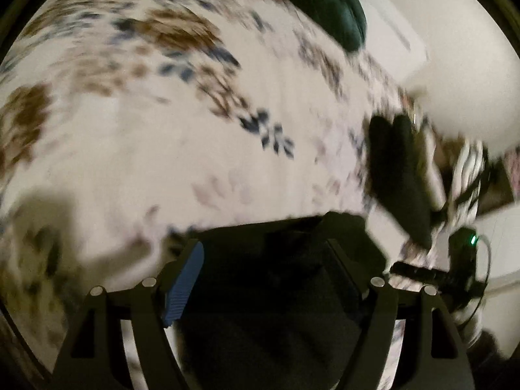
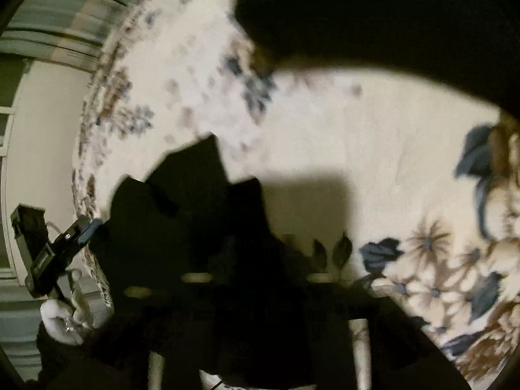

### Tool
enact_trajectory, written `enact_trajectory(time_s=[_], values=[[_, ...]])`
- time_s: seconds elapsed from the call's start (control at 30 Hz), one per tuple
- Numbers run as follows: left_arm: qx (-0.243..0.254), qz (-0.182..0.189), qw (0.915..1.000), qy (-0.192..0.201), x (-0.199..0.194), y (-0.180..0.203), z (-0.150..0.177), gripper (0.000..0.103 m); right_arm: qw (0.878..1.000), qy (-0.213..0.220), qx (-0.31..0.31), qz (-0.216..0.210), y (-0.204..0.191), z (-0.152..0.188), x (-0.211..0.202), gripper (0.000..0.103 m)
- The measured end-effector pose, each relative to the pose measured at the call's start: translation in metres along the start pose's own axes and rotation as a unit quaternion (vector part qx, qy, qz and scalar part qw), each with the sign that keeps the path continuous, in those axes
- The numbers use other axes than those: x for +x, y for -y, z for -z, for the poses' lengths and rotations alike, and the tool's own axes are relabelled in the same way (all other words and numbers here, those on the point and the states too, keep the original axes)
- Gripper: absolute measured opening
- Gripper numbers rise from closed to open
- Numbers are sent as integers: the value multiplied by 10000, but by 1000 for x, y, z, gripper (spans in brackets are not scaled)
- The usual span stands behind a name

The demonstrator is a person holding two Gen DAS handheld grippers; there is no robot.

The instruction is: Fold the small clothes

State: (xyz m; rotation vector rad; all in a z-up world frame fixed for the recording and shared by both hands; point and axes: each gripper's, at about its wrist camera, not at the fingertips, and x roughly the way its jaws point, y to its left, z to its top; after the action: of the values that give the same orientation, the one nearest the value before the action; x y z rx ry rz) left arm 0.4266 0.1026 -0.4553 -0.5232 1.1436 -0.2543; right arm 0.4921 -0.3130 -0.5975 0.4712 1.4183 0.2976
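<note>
Black garment lies on floral bedspread.

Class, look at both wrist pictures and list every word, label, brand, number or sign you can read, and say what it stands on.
None can be read: both views are blurred by motion.
The flowered bedspread shows only a pattern, no letters.
The dark garment shows no label or print.
The small device with a green light shows no legible marking.

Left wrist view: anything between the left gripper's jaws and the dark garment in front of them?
No. In the left wrist view the dark garment lies directly between and ahead of the left gripper; its jaws stand apart, with only floral bedspread beyond.
</note>
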Motion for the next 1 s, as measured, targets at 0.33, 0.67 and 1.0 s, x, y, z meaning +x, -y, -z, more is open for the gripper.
enact_trajectory(time_s=[0.33,0.67,1.0], values=[[-640,-706,9954,-67,-5,-21,65,75,9720,-788,-2133,-598,-165,-8,46,60],[-987,-738,9923,-107,14,-41,96,75,9742,-1329,-1755,-494,-209,-19,112,4],[-1282,-431,9908,-29,14,-53,106,75,9684,-1902,-1475,-653,-239,-55,113,18]])
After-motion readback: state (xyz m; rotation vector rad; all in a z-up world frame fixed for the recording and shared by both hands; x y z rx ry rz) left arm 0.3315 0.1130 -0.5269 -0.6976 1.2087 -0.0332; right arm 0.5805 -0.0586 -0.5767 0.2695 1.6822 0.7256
